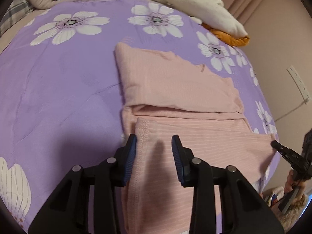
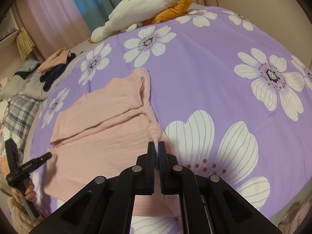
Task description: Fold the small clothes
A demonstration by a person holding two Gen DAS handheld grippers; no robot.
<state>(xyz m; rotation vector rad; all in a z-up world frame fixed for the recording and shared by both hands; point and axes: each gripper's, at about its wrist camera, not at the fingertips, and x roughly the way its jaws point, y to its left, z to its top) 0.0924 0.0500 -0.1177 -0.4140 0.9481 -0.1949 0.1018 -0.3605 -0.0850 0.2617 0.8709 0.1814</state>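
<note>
A pink ribbed garment lies partly folded on the purple flowered bedspread, its upper part doubled over the lower. My left gripper is open and hovers over the near stitched hem, with cloth under the gap and neither pad pressing on it. In the same view my right gripper reaches the garment's right corner. In the right wrist view the right gripper is shut on a small bunch of the pink garment at its edge. The left gripper, held by a hand, sits at the far left.
A white and orange plush heap lies at the bed's far edge. Dark and peach clothes are piled by a plaid pillow. A wall with a power strip borders the bed, and curtains hang behind it.
</note>
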